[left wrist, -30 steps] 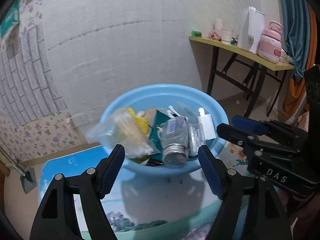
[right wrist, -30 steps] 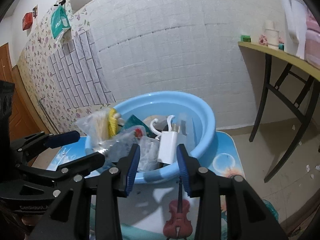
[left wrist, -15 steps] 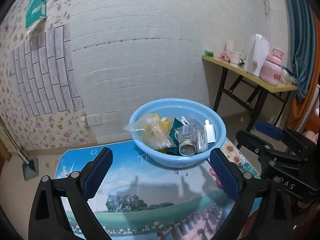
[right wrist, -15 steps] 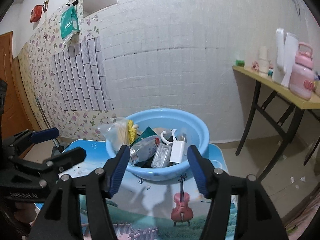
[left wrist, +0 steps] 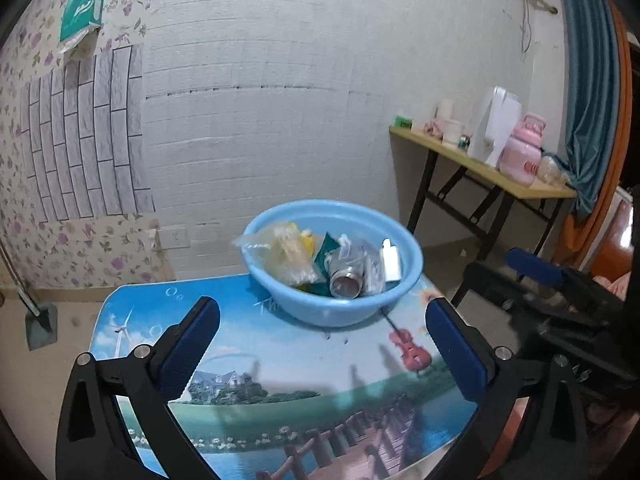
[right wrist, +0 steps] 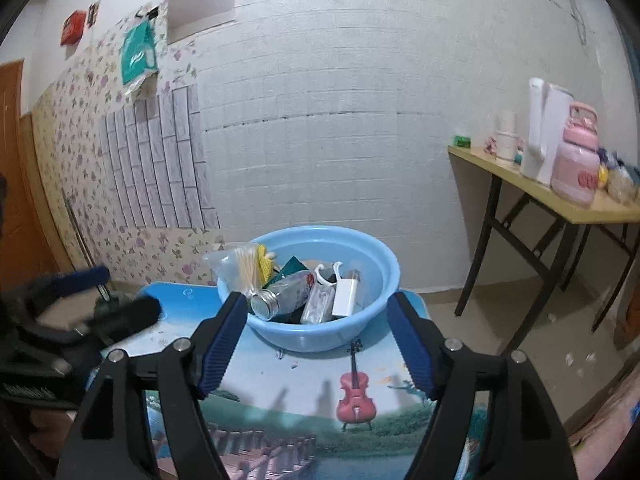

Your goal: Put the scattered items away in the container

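My left gripper [left wrist: 320, 340] and right gripper [right wrist: 316, 344] had just been opening, nothing between their jaws. The blue basin [left wrist: 384, 304], holding the bagged swabs [left wrist: 286, 256], jar [left wrist: 346, 282] and charger [left wrist: 390, 262], sat at the table's [left wrist: 280, 360] far edge.

1. light blue plastic basin [left wrist: 408, 280].
2. table top [left wrist: 280, 360] printed with blue sky, green meadow, a wooden bridge and a red violin [right wrist: 355, 394].
3. gripper pads [right wrist: 222, 340] dark blue on black arms.
4. white brick-pattern wall [left wrist: 300, 100]; purple floral wallpaper [left wrist: 52, 248].
5. pink bottle [right wrist: 576, 170] on a pale yellow side table [right wrist: 560, 204].
6. teal curtain [left wrist: 592, 80].
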